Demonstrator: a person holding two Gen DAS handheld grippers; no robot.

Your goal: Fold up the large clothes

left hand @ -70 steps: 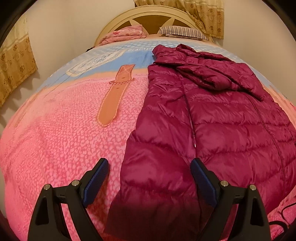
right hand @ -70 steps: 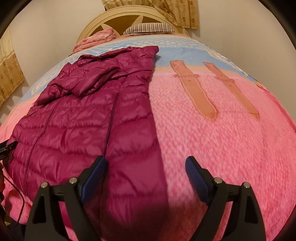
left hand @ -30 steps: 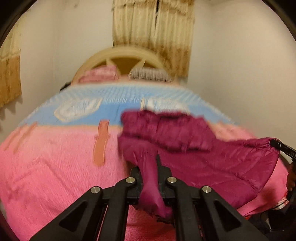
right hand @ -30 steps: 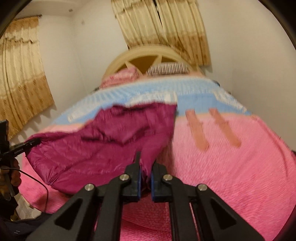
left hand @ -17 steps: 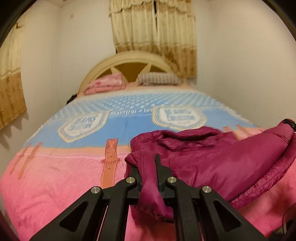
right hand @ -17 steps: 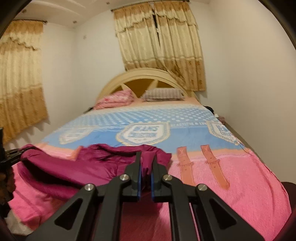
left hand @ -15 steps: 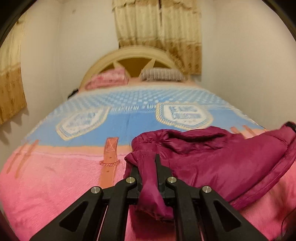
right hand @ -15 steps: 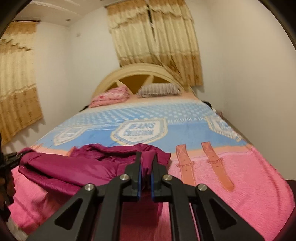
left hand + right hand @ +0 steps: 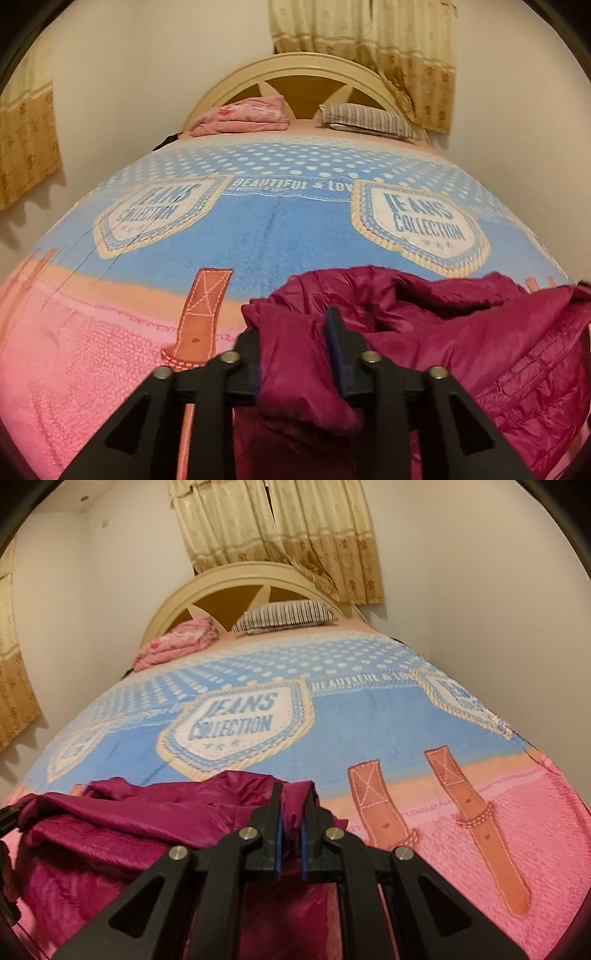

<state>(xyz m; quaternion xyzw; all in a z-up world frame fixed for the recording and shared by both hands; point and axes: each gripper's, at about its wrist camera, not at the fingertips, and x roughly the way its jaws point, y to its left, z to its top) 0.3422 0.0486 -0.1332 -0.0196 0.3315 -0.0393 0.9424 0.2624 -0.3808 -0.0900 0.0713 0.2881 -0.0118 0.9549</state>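
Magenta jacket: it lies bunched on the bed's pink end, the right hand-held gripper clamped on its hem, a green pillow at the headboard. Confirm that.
Wrong on the pillow. The pillow at the headboard is striped, as the right wrist view shows. The rest stands: the magenta jacket lies bunched on the bed, the right hand-held gripper clamped on its hem.

**Loads of open bed ahead, far end blocked**

Plenty of flat room on the blue-and-pink printed fleece blanket [image 9: 280,229] past the crumpled magenta quilted puffer jacket [image 9: 461,332], which bunches up right in front and fills the near middle. Open pink stretch to the left in the left wrist view, and to the right in the right wrist view. Far end crowded: folded pink blanket [image 9: 240,116], striped pillow [image 9: 286,616], arched cream headboard [image 9: 255,572]. Walls close on both sides, beige patterned curtains [image 9: 280,528] hanging behind.
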